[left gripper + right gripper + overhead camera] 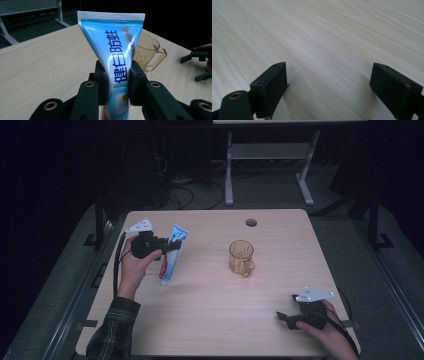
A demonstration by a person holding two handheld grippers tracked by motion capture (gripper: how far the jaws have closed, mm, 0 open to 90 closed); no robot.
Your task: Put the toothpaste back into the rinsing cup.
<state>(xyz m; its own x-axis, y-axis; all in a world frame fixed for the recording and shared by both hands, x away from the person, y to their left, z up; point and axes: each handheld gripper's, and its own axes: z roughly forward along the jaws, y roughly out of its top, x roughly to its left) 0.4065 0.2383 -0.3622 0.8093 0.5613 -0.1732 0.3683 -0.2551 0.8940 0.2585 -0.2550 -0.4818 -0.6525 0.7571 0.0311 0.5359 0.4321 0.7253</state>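
Two black pads of the left gripper [117,82] pinch a blue toothpaste tube [113,50] across its lower body, so the tube stands nearly upright with its flat crimped end on top and its red cap end pointing down. Seen from the high view, the left gripper [167,245] holds the tube [171,254] over the far-left part of the desk [210,320], the cap end at or just above the wood; whether it touches cannot be told. Gripping low on the body probably keeps the tube steady for carrying it upright. An amber transparent cup [241,257] with a handle stands to the right near the desk's middle, apart from the tube, with bare wood between them. The right gripper [286,317] rests low at the near-right corner, its jaws spread wide with nothing but wood grain between them [327,82]. The left edge lies near the left hand, so free room lies rightward.
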